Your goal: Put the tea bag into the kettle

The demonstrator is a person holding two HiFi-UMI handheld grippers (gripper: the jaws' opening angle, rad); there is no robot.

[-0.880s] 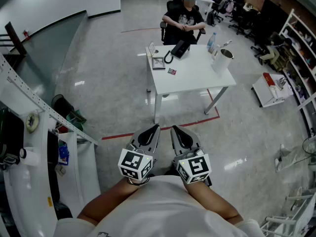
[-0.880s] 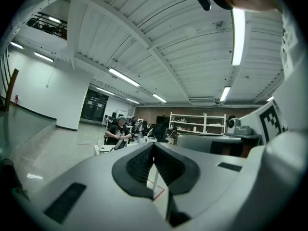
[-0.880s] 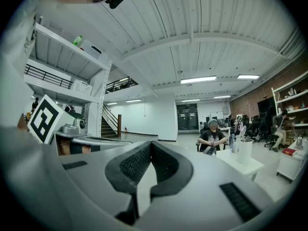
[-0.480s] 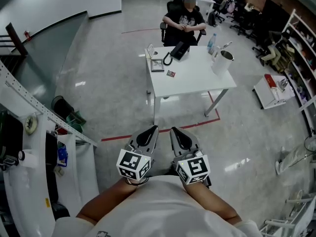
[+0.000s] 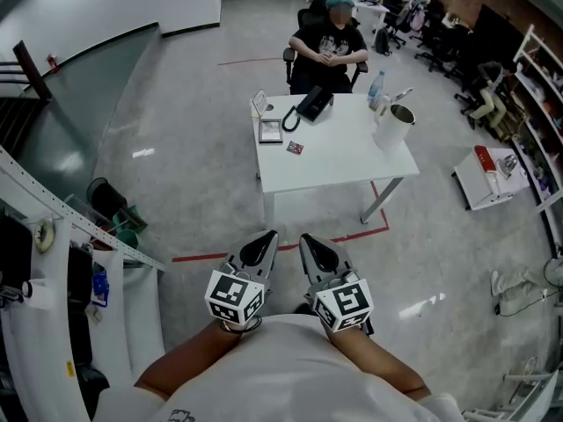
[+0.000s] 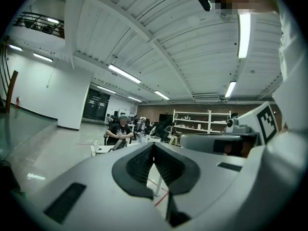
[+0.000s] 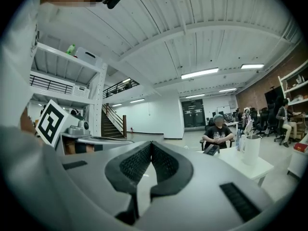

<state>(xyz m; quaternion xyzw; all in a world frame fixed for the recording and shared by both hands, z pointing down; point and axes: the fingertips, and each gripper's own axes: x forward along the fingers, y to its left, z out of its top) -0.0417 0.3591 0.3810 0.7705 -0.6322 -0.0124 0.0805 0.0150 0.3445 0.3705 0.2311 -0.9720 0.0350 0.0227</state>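
A white kettle [image 5: 393, 123] stands near the right end of a white table [image 5: 343, 161] several steps ahead of me. A small red tea bag [image 5: 295, 148] lies on the table's left part. My left gripper [image 5: 261, 246] and right gripper [image 5: 317, 251] are held side by side close to my body, far from the table. Both are shut with nothing between the jaws. The kettle [image 7: 251, 149] also shows in the right gripper view beyond the shut right gripper [image 7: 152, 143]. The left gripper [image 6: 153, 145] points toward the distant table [image 6: 102, 149].
A person [image 5: 330, 42] sits in a chair behind the table. On the table are a black phone [image 5: 308, 105], a small frame [image 5: 270, 130] and a water bottle [image 5: 377, 86]. Red tape [image 5: 211, 255] marks the floor. A white rack [image 5: 53, 262] stands left, a low cart [image 5: 488, 174] right.
The view has shifted a little toward the table, which now sits lower and more central. Both grippers stay shut in the same place by my body.
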